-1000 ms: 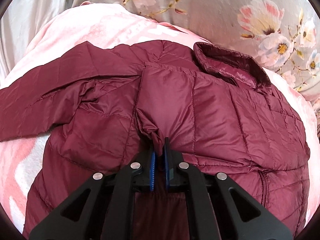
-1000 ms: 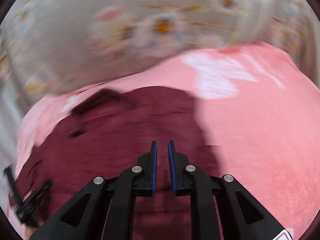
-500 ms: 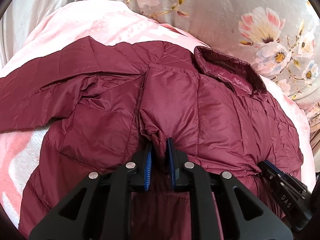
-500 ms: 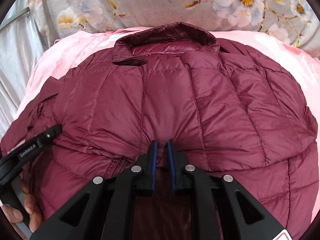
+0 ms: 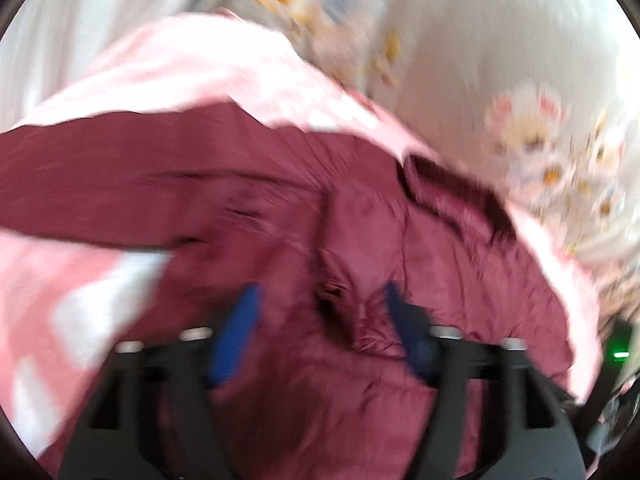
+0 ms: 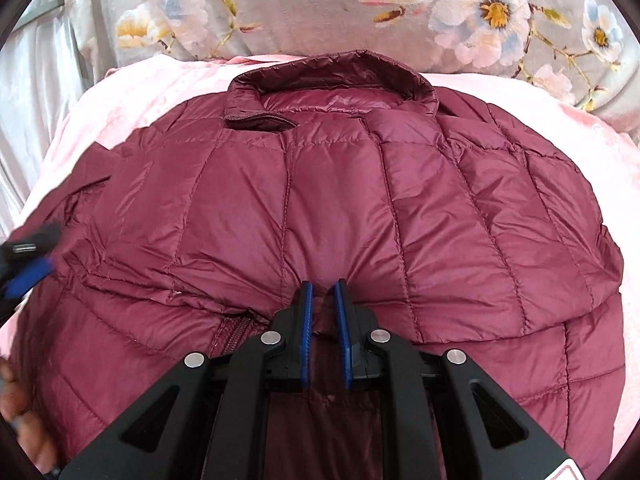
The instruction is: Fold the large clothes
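A maroon quilted puffer jacket [image 6: 340, 208] lies on a pink blanket [image 6: 132, 96], collar [image 6: 332, 72] at the far side. My right gripper [image 6: 321, 286] is shut on a fold of the jacket at its near edge. In the blurred left wrist view the jacket [image 5: 360, 240] lies with one sleeve [image 5: 100, 192] stretched out to the left. My left gripper [image 5: 320, 300] stands open over the jacket, a released bunch of fabric between its blue pads [image 5: 236, 332]. The left gripper also shows at the left edge of the right wrist view [image 6: 28, 264].
A grey floral cloth [image 6: 360, 8] rises behind the blanket. White fabric [image 6: 32, 92] lies at the far left. A hand [image 6: 20, 420] shows at the lower left edge of the right wrist view. A green light [image 5: 622, 354] glows at the right edge of the left wrist view.
My left gripper has opened and let go of the jacket fold, and it is moving, so its view is blurred. My right gripper stays clamped on the jacket's near edge.
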Demonstrator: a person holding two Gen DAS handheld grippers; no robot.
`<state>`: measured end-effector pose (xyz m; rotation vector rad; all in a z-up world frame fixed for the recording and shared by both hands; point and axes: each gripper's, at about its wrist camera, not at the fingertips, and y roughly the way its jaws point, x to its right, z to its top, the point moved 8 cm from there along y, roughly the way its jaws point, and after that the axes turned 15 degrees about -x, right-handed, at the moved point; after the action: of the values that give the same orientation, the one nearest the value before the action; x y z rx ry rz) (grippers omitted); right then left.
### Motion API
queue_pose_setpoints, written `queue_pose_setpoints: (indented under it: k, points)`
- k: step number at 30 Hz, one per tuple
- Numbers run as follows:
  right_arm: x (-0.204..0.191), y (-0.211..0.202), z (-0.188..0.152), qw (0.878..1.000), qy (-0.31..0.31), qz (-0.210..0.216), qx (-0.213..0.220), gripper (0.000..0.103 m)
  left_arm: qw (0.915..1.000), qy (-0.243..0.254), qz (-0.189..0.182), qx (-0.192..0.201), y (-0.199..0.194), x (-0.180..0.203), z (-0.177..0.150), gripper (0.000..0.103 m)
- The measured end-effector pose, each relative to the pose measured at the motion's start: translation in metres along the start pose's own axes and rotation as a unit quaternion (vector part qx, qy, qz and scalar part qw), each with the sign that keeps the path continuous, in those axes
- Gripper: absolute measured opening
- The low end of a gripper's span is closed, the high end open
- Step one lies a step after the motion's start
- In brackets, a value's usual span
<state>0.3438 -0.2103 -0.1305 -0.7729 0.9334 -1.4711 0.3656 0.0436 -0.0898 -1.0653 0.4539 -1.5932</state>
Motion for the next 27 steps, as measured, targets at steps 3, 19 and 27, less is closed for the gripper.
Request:
queue_pose_setpoints:
  k: [3,19,27]
  points:
    - [0.005,-0.010,-0.005,1.000,0.010,0.000,0.002,0.014,0.9990,-0.033,0.013,0.028,-0.053,-0.046,0.001,0.092]
    - [-0.026,-0.055,-0.093,1.000,-0.027,0.003,0.014,0.050,0.9469,-0.315,0.053,0.038,-0.105,-0.336,0.035,0.087]
    - [-0.018,-0.051,-0.095,1.000,-0.009,0.017,0.006,0.057,0.9700,-0.212,0.113,0.035,-0.098,-0.291,0.069,0.007]
